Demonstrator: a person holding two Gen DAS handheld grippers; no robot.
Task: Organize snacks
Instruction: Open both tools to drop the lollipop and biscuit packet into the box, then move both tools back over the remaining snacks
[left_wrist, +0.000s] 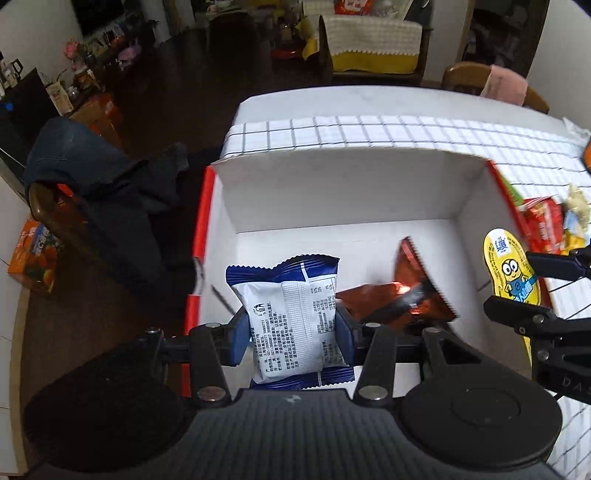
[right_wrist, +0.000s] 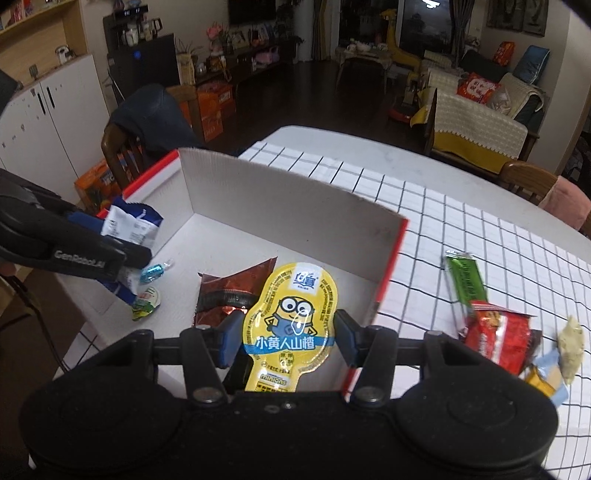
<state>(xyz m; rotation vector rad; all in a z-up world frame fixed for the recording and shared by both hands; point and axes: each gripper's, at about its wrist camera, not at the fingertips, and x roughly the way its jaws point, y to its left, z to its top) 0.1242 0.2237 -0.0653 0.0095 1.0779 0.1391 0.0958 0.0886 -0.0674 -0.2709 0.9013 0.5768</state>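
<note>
Both wrist fisheyes look down close over the near edge of the white open box (left_wrist: 332, 192), the left from its left half, the right from its right half, sharing the box interior and the brown packet (right_wrist: 236, 291).

One white box (right_wrist: 288, 195). Inside: one brown packet (right_wrist: 229, 291) and two wrapped candies (right_wrist: 157, 270). Held: one blue-and-white packet (left_wrist: 291, 317), one yellow Minion pack (right_wrist: 291, 325). On the counter (right_wrist: 480, 236): one green bar (right_wrist: 465, 280), one red packet (right_wrist: 498, 332).

The table (right_wrist: 480, 236) is covered by a checked cloth (right_wrist: 424, 206). On it an open box (right_wrist: 295, 199) is set, with a green bar (right_wrist: 466, 281), a red packet (right_wrist: 496, 334) and small sweets (right_wrist: 554, 373) just beside.
</note>
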